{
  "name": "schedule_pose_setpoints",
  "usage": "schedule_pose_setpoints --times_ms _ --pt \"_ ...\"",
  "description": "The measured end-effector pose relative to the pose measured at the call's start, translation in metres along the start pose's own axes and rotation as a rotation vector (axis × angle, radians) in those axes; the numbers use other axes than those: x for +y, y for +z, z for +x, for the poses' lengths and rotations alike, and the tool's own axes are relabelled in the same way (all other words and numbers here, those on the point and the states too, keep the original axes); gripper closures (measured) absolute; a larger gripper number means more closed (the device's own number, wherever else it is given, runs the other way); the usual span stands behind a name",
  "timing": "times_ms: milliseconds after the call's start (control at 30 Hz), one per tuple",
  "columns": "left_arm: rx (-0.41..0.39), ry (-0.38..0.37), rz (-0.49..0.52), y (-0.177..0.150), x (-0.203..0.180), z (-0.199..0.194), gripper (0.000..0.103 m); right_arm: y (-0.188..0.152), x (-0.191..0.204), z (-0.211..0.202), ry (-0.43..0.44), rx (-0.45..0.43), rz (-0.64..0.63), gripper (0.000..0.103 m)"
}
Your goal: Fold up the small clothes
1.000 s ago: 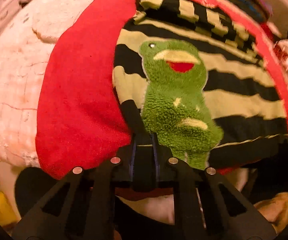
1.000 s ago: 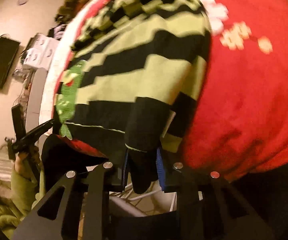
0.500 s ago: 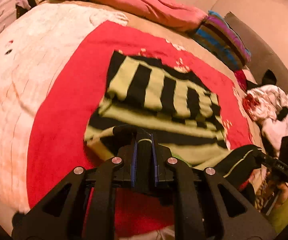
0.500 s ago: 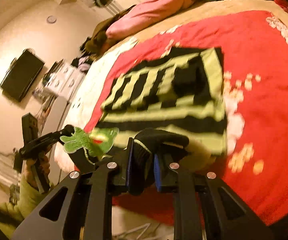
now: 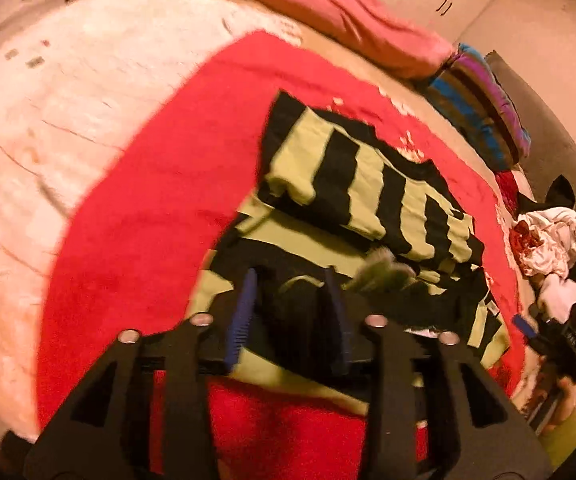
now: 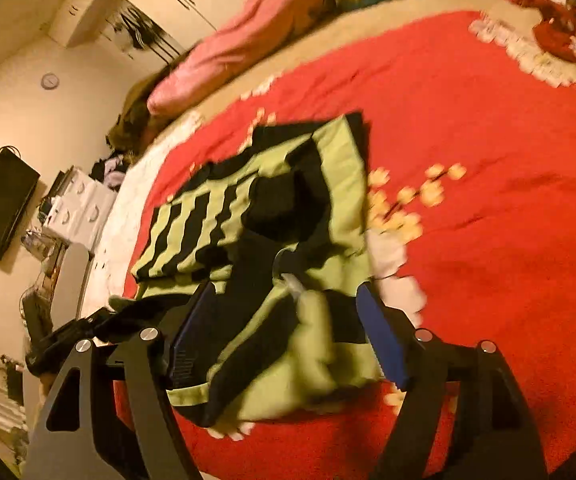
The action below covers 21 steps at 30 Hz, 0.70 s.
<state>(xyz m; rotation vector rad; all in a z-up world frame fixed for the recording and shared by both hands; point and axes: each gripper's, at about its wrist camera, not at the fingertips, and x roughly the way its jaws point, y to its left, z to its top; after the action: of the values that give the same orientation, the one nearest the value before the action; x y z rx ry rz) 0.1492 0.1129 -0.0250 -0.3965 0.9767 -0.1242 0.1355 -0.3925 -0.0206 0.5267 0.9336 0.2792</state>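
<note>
One small garment, a striped top [image 5: 371,184] in black and yellow-green bands, lies on the red blanket [image 5: 136,216] spread over the bed [image 5: 40,92]. Far part folded over itself: a sleeve with bands running crosswise sits on top of the body, whose bands run the other way. Near hem bunched and blurred; a fuzzy green patch [image 5: 383,270] shows at the fold, detail not readable. From the right wrist view the same striped top [image 6: 248,216] shows a black sleeve end doubled back over the green panel.

Left gripper [image 5: 291,304]: jaws have just been opening, blue pads parted, dark cloth of the hem lying between them but the pads not pressing on it. Right gripper [image 6: 284,320]: jaws have just been opening, now wide apart, the crumpled near edge of the top loose between them, nothing clamped. Right gripper also visible at the right edge of the left view, in a hand [image 5: 563,396] with a green sleeve.

Blanket carries pale flower print [image 6: 403,204] just beside the top. Count: one pink pillow [image 5: 339,12], one striped multicoloured cushion [image 5: 483,116], one heap of white and red clothes [image 5: 551,244] at the bed's right side. No containers seen. One dark screen [image 6: 0,208] on the wall, one round clock [image 6: 50,80].
</note>
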Motion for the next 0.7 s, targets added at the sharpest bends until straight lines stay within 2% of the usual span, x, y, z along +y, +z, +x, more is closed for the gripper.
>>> schedule_pose_setpoints --times_ms 33,100,167,233,333,400,500,600,700 --pt "-0.021 0.006 0.009 -0.002 0.003 -0.008 0.068 -0.001 -0.001 -0.004 -0.009 -0.013 -0.024 0.03" --pt "-0.066 0.021 0.013 -0.006 0.013 -0.026 0.066 -0.005 0.007 -0.01 -0.079 -0.022 -0.154 0.026" --pt "-0.079 0.031 0.014 -0.009 0.018 -0.032 0.064 -0.013 0.024 -0.007 -0.185 -0.008 -0.344 0.024" --pt "-0.079 0.066 0.072 -0.011 0.015 -0.034 0.063 -0.02 0.033 -0.001 -0.217 0.014 -0.448 0.024" --pt "-0.071 0.091 0.197 -0.01 -0.002 -0.03 0.062 -0.018 0.042 0.013 -0.183 0.044 -0.475 0.023" --pt "-0.068 0.085 0.292 -0.007 -0.018 -0.024 0.05 -0.014 0.052 0.024 -0.158 0.058 -0.5 0.023" --pt "-0.033 0.087 0.395 -0.003 -0.034 -0.007 0.047 -0.006 0.071 0.046 -0.142 0.097 -0.562 0.021" --pt "0.032 0.121 0.45 0.005 -0.037 0.019 0.047 0.001 0.08 0.073 -0.131 0.145 -0.579 0.021" --pt "0.065 0.142 0.484 0.014 -0.037 0.041 0.046 0.007 0.079 0.092 -0.15 0.175 -0.564 0.021"
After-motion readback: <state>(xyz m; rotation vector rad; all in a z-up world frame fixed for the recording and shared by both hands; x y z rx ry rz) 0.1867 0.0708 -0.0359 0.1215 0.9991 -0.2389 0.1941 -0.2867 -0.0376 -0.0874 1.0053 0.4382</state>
